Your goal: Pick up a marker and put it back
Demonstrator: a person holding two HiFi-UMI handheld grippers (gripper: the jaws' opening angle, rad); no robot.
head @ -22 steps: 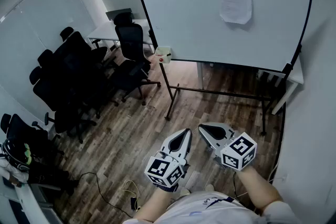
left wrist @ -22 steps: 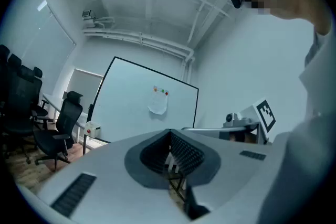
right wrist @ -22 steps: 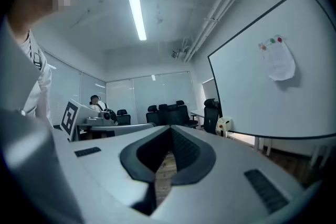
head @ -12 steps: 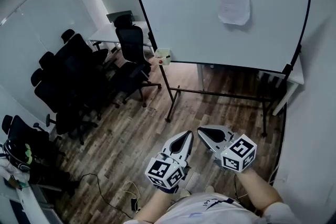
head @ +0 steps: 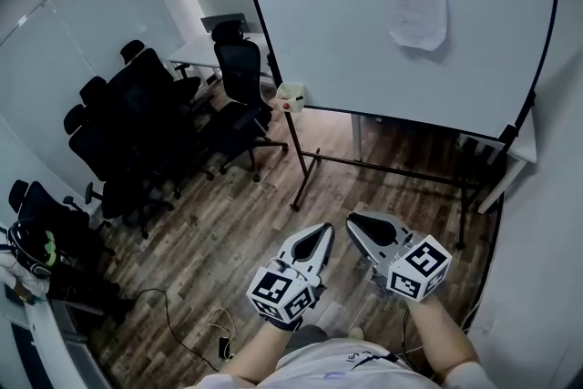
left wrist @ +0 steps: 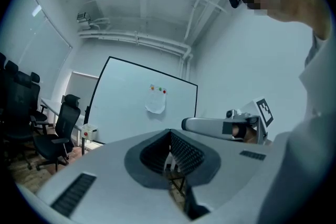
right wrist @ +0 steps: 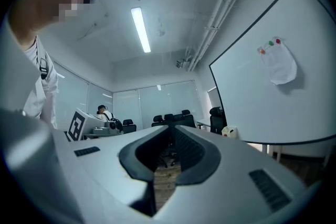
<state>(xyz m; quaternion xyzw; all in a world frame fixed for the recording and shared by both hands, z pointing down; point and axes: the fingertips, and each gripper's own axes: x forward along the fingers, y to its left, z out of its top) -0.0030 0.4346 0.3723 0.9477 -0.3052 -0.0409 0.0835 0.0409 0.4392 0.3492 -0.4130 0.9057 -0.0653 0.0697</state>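
Observation:
I can make out no marker in any view. A large whiteboard (head: 364, 23) on a black wheeled stand fills the upper right of the head view, and it also shows in the left gripper view (left wrist: 131, 102). A small white box (head: 291, 97) with a red spot hangs at its lower left corner. My left gripper (head: 323, 230) and right gripper (head: 353, 221) are held level side by side, well short of the board. Both are shut with nothing between the jaws, as the left gripper (left wrist: 169, 131) and right gripper (right wrist: 171, 128) show in their own views.
A sheet of paper (head: 418, 12) hangs on the board under three coloured magnets. Several black office chairs (head: 137, 132) and a white desk (head: 205, 50) stand to the left. A cable (head: 196, 323) lies on the wooden floor. A wall runs close on the right.
The head view has shifted slightly, so the whiteboard sits a little further right in the picture. Both grippers keep the same pose, shut and side by side.

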